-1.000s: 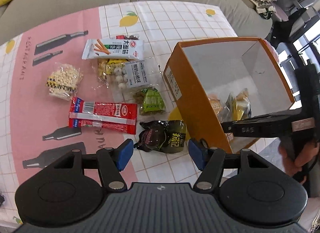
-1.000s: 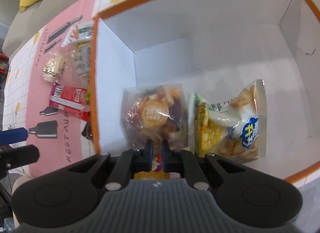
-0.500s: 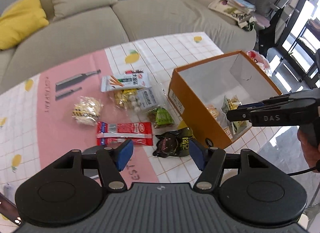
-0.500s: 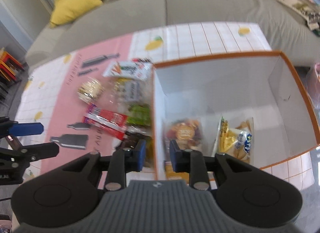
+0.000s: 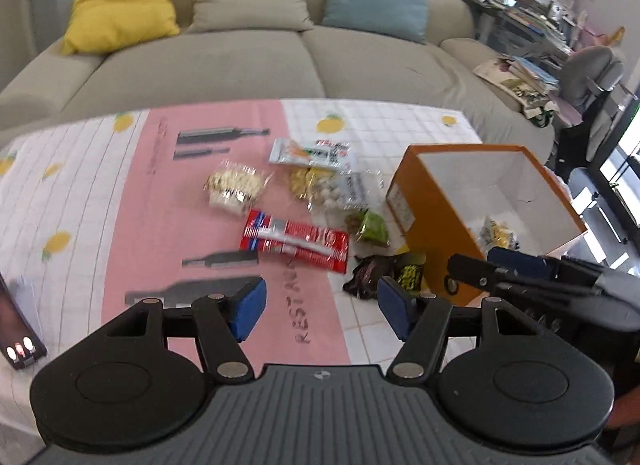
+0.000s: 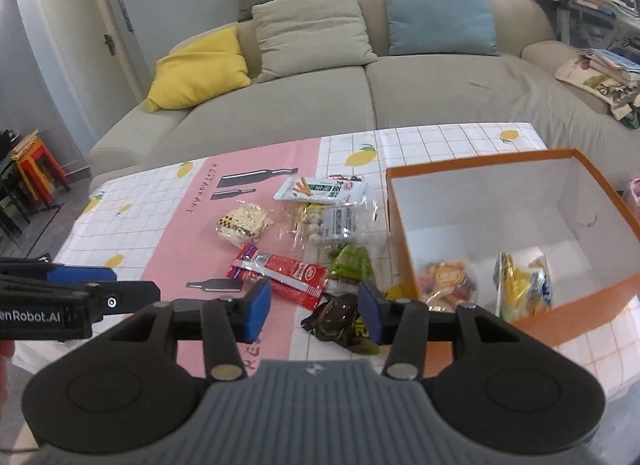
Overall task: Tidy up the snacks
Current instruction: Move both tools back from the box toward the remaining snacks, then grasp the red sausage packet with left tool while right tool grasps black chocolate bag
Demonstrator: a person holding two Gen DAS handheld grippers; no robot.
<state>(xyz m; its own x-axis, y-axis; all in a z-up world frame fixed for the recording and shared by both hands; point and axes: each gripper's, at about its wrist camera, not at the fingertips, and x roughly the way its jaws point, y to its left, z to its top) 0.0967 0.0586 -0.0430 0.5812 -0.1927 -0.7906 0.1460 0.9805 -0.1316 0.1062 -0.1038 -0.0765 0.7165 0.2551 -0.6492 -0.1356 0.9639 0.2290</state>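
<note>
Both the left claw (image 5: 320,311) and the right claw (image 6: 314,311) hung apart and empty above the bench (image 6: 440,145). Loose snack packets (image 6: 280,271) lay ahead; the orange box (image 6: 568,311) held two more to their right.

Table w/ pink-white cloth (image 6: 168,225): loose snack pkts (image 6: 280,269), orange box (image 6: 580,305).
</note>
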